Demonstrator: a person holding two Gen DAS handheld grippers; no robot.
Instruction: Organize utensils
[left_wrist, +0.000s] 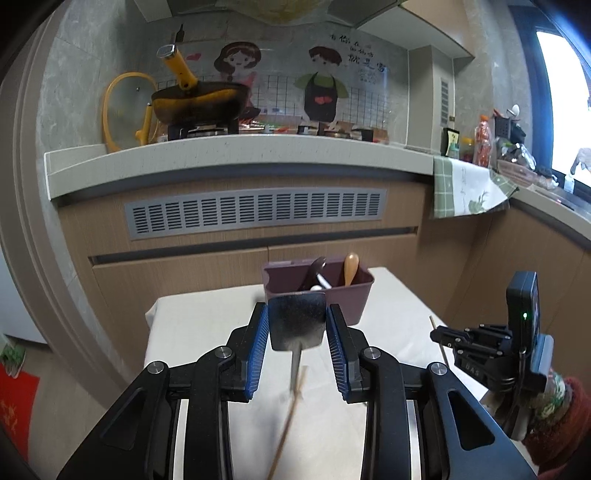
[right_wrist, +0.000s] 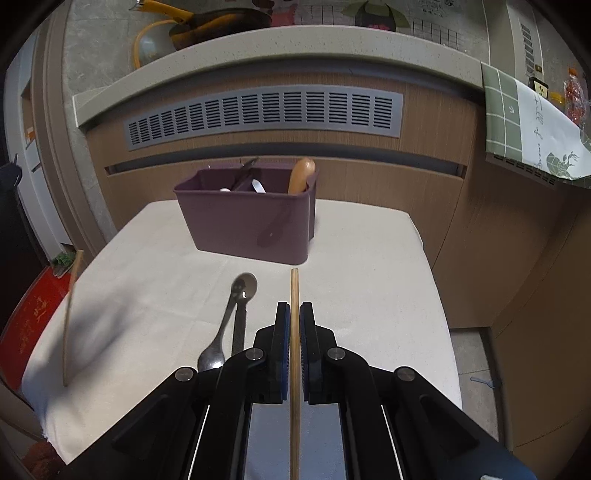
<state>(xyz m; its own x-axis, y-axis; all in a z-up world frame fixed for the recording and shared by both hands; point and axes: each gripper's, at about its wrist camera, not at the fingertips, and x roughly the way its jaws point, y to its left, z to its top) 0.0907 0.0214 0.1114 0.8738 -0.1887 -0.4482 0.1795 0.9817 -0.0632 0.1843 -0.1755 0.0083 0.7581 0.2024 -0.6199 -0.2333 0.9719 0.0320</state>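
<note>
In the left wrist view, the left gripper (left_wrist: 297, 328) sits at lower centre, its blue pads (left_wrist: 258, 339) pressed against both side edges of a metal spatula blade (left_wrist: 297, 319); the blade stands upright between them, its thin shaft dropping toward the cloth below, with a blurred wooden stick (left_wrist: 286, 424) slanting beside it. In the right wrist view, the right gripper (right_wrist: 294, 314) is at lower centre, fingers squeezed together on a single wooden chopstick (right_wrist: 294, 295) whose tip pokes just past them. Just left of those fingers a metal spoon (right_wrist: 236, 310) lies on the white cloth (right_wrist: 369, 280), touching a dark flat utensil (right_wrist: 238, 332); bare cloth stretches to the right as far as the table's edge. Above centre stands the purple utensil caddy (right_wrist: 251, 225), near the table's far edge, with a wooden handle (right_wrist: 301, 175) leaning in its right compartment; another wooden stick (right_wrist: 70, 317) appears at far left, blurred.
</note>
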